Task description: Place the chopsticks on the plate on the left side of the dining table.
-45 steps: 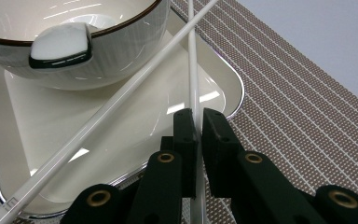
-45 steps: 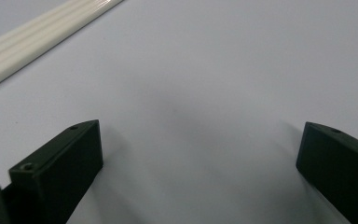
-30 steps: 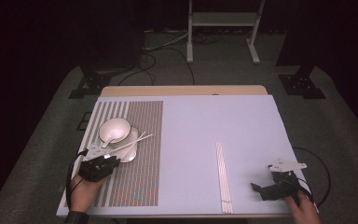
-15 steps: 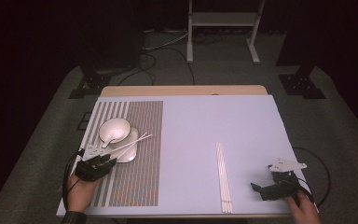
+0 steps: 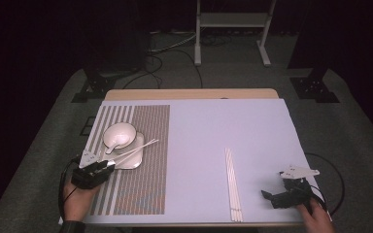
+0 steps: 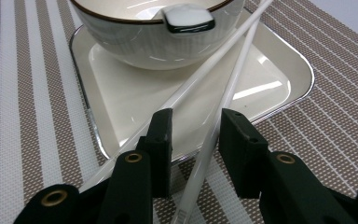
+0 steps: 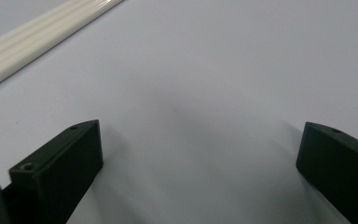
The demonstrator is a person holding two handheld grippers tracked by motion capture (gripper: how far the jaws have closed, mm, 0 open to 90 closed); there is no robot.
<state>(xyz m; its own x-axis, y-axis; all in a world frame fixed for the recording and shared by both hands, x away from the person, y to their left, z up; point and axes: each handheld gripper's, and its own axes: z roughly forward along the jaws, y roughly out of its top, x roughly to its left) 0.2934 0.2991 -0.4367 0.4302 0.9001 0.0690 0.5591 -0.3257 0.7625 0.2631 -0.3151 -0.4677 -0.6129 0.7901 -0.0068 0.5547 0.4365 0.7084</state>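
Two white chopsticks [image 6: 223,88] lie crossed over the square plate [image 6: 279,70] (near ends off its rim), beside the bowl [image 6: 135,42].

One bowl [image 5: 119,135] with one spoon [image 6: 188,17] in it stands on one square plate [image 5: 132,158], on one striped placemat [image 5: 145,145] at the tabletop's left edge. Two chopsticks [image 5: 137,149] lie across the plate. One bundle of chopsticks [image 5: 232,184], perhaps four, lies toward the near edge. Two tongs: left [image 5: 102,167], right [image 5: 272,196].

Black tongs [image 5: 93,172] and [image 5: 284,196] — brass-ringed screw holes, grey three-cornered plates, trailing black cables; dark cuff at left wrist.
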